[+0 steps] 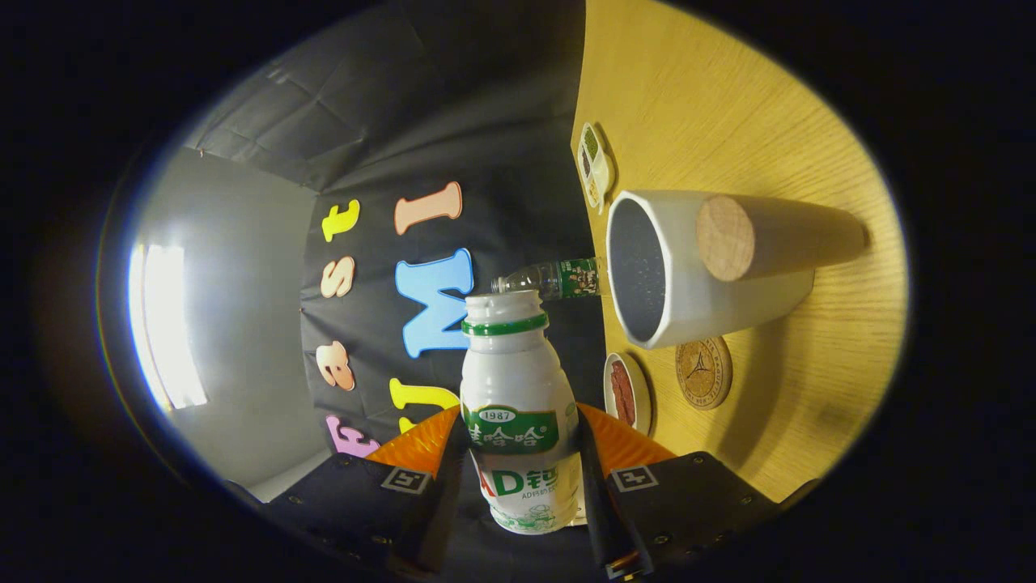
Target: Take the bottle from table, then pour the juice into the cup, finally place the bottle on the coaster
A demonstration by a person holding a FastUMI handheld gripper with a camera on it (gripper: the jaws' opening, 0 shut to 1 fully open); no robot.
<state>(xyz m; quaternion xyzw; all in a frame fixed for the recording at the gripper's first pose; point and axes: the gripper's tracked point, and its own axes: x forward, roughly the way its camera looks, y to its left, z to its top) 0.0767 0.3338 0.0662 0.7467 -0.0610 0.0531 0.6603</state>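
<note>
A white juice bottle (518,405) with a green neck ring and open mouth sits clamped between the fingers, tipped toward the white cup (688,267) with its dark interior. A round wooden coaster (704,372) lies beside the cup.

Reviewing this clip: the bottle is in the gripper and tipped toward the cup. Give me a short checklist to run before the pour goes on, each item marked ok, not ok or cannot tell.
1. Grip: the gripper has both fingers pressed on the white bottle: ok.
2. Cap off: the bottle's mouth looks open: ok.
3. Aim: the mouth sits short of the white cup rim, not over the opening: not ok.
4. Cup state: stands on the wooden table, opening unobstructed: ok.
5. Juice level in the bottle: opaque wall: cannot tell.
6. Coaster for later: lies bare beside the cup: ok.
</note>
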